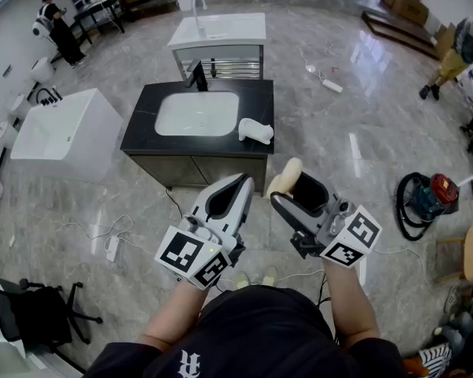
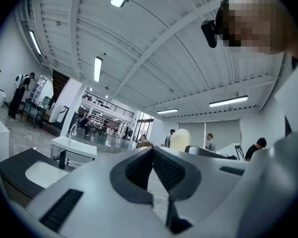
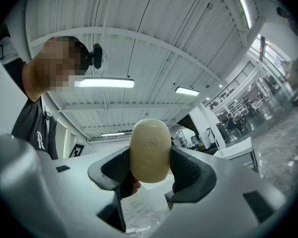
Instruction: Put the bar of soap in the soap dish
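Right gripper view settles it: my right gripper [image 3: 151, 168] has its jaws spread wide and pressed on both flanks of the bar of soap [image 3: 150, 148], which stands upright between the pads, tilted a little above level. My left gripper [image 2: 152, 151] is closed tip to tip with nothing in it. From the head view, the soap dish [image 1: 255, 130] (the white piece, I judge) sits on the black counter [image 1: 142, 128] beside the basin [image 1: 195, 113], well ahead of me. So I am mid-carry. Next I must reach forward, lower the bar over the dish, then part my jaws.
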Demonstrator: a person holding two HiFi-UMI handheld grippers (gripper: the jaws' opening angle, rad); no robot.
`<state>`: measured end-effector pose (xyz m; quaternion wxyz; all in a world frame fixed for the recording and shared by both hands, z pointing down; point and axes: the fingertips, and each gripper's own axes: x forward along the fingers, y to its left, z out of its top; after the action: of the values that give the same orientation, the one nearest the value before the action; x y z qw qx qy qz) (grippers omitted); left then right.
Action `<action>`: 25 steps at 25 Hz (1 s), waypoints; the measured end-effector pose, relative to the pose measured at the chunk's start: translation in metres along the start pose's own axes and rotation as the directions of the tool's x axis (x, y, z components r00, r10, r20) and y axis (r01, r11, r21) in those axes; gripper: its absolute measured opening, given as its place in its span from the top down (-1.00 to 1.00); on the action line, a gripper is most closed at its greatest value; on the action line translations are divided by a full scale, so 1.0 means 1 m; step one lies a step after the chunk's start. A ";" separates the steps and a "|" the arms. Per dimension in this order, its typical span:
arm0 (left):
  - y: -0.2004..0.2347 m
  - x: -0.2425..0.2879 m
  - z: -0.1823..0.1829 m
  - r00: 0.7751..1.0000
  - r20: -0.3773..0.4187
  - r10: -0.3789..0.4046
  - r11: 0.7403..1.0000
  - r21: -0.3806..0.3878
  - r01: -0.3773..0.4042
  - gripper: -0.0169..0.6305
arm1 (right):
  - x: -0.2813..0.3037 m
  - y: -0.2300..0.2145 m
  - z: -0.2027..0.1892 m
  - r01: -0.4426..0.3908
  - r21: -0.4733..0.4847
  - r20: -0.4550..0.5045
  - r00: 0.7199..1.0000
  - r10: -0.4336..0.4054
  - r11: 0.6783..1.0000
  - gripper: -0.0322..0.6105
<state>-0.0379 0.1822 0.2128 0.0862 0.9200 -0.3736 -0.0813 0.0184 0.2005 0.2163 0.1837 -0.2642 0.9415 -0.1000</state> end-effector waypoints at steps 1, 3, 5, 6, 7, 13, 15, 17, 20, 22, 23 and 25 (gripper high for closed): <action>-0.001 0.002 0.000 1.000 -0.001 -0.001 1.000 0.000 0.001 0.92 | -0.001 -0.001 0.001 -0.002 -0.002 -0.001 1.000 0.002 1.000 0.09; -0.004 0.004 -0.001 1.000 -0.001 -0.001 1.000 -0.001 0.001 0.93 | -0.003 -0.002 0.002 -0.006 -0.004 -0.004 1.000 0.006 1.000 0.09; -0.006 0.006 -0.001 1.000 0.000 0.000 1.000 -0.001 0.000 0.92 | -0.004 -0.001 0.002 -0.014 0.000 -0.011 1.000 0.014 1.000 0.09; -0.006 0.006 -0.001 1.000 0.000 0.002 1.000 -0.002 -0.002 0.93 | -0.004 -0.001 0.002 -0.020 0.004 -0.016 1.000 0.020 1.000 0.09; -0.006 0.007 -0.001 1.000 0.001 0.004 1.000 -0.002 -0.004 0.93 | -0.005 0.000 0.002 -0.026 0.007 -0.020 0.999 0.026 1.000 0.09; -0.010 0.012 -0.010 1.000 -0.007 0.015 1.000 0.012 -0.015 0.93 | -0.015 -0.006 0.006 -0.019 0.037 0.000 1.000 0.019 0.999 0.09; -0.011 0.013 -0.013 1.000 -0.006 0.018 1.000 0.014 -0.018 0.93 | -0.019 -0.009 0.007 -0.015 0.046 0.007 1.000 0.014 0.999 0.09; -0.012 0.013 -0.016 1.000 -0.001 0.027 1.000 0.012 -0.027 0.92 | -0.023 -0.011 0.007 -0.016 0.057 0.013 1.000 0.016 0.998 0.09; -0.012 0.013 -0.020 0.999 0.003 0.049 0.999 0.011 -0.049 0.93 | -0.029 -0.013 0.005 -0.023 0.070 0.016 1.000 0.022 0.997 0.09; -0.014 0.015 -0.021 0.998 0.001 0.058 0.998 0.014 -0.058 0.93 | -0.032 -0.013 0.006 -0.031 0.074 0.015 0.999 0.030 0.997 0.09; -0.016 0.016 -0.022 0.998 0.000 0.060 0.998 0.016 -0.060 0.93 | -0.034 -0.014 0.007 -0.035 0.077 0.015 0.999 0.034 0.996 0.09; -0.019 0.019 -0.023 0.998 -0.005 0.062 0.998 0.020 -0.062 0.93 | -0.036 -0.016 0.008 -0.039 0.081 0.017 0.999 0.038 0.996 0.09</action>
<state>-0.0065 0.1842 0.2296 0.0805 0.9091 -0.4023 -0.0721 0.0579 0.2056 0.2240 0.2036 -0.2390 0.9401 -0.1328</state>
